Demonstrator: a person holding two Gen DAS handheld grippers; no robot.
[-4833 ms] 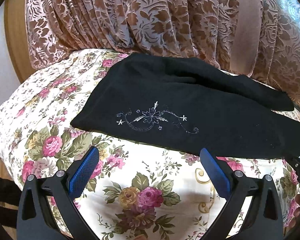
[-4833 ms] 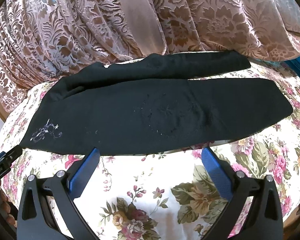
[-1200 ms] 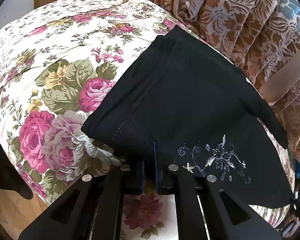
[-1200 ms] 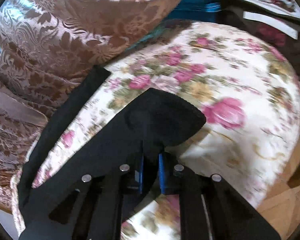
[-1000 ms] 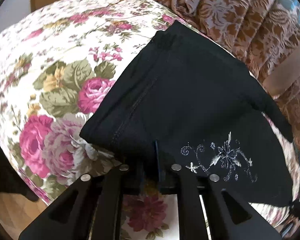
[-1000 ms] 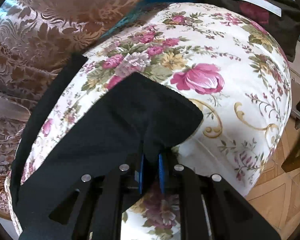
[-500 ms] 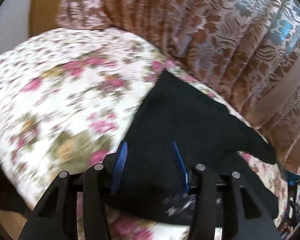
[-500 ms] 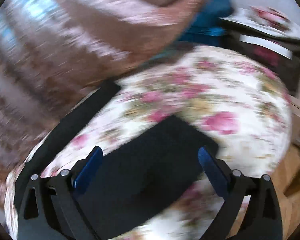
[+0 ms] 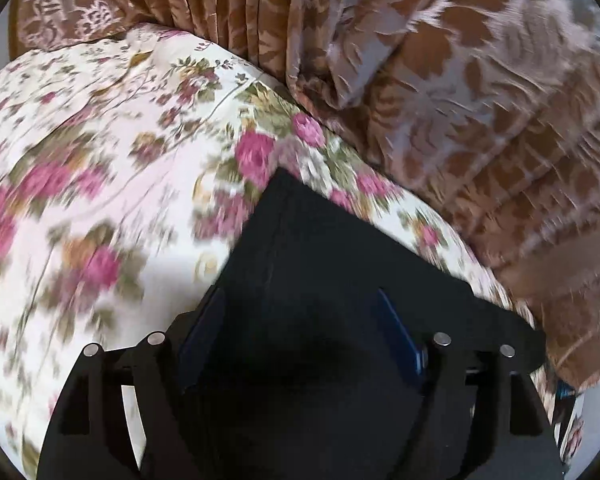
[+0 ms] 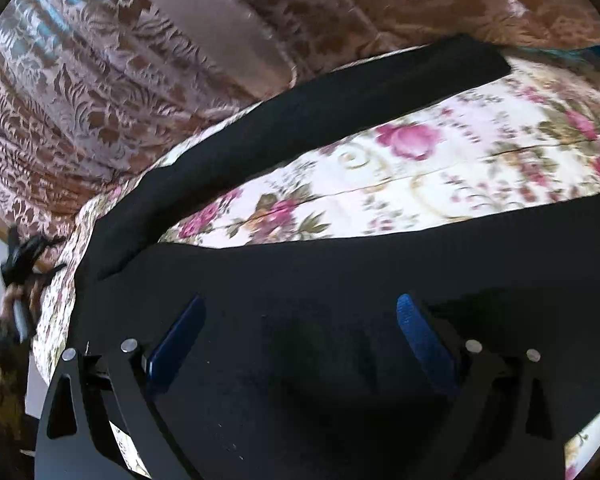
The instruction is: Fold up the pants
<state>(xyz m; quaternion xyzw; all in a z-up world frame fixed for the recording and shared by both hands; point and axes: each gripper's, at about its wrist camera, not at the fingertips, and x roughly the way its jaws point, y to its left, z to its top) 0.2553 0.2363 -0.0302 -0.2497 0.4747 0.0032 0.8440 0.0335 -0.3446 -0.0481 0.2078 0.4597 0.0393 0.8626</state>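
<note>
Black pants (image 10: 380,272) lie on the flowered bedspread (image 10: 440,168). One leg (image 10: 340,100) runs along the back by the curtain, and the other stretches across in front. My right gripper (image 10: 300,332) hovers open over the near leg, and its blue pads (image 10: 424,340) touch nothing. In the left wrist view a corner of the pants (image 9: 300,240) points away from me. My left gripper (image 9: 300,320) is over it with its jaws opening. The cloth lies below the gap, and the pads (image 9: 204,328) do not press on it.
A brown patterned curtain (image 9: 440,80) hangs close behind the bed. The bedspread (image 9: 100,160) falls away at the left. At the far left of the right wrist view the other gripper (image 10: 20,260) shows with a hand under it.
Both grippers were shut on edges of the pants a second ago. They have let go, opened wide, and swung in over the black cloth.
</note>
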